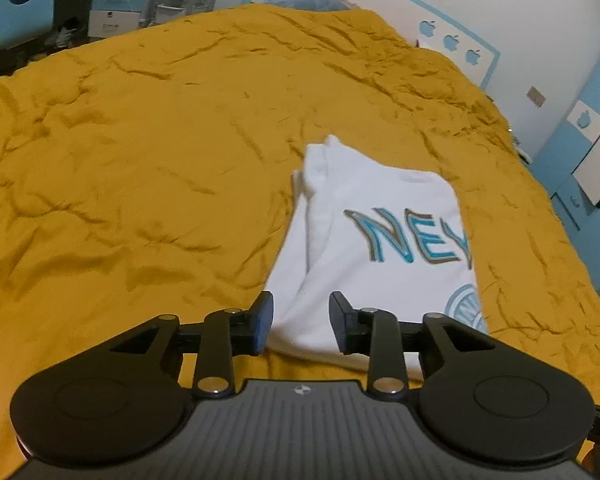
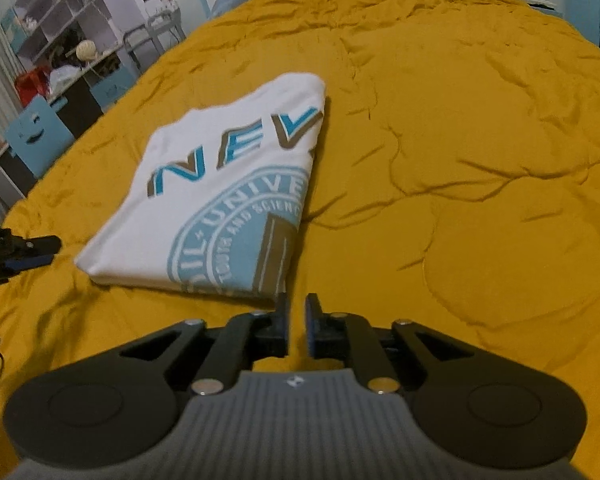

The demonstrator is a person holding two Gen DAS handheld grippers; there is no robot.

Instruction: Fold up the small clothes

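Note:
A white T-shirt (image 1: 364,248) with blue and brown lettering lies folded into a narrow strip on the mustard-yellow bedspread (image 1: 140,160). My left gripper (image 1: 300,320) is open and empty, just above the shirt's near left corner. In the right wrist view the shirt (image 2: 220,184) shows a round blue emblem. My right gripper (image 2: 297,328) hovers just off the shirt's near right corner, its jaws almost together with a narrow gap and nothing between them. The left gripper's fingers (image 2: 28,252) show at the left edge of that view.
The bed is bounded by a white and blue headboard (image 1: 452,40) at the far right. A blue chair (image 2: 36,132), desk and shelves (image 2: 60,12) stand beyond the bed's left side. Wrinkled bedspread (image 2: 480,160) stretches right of the shirt.

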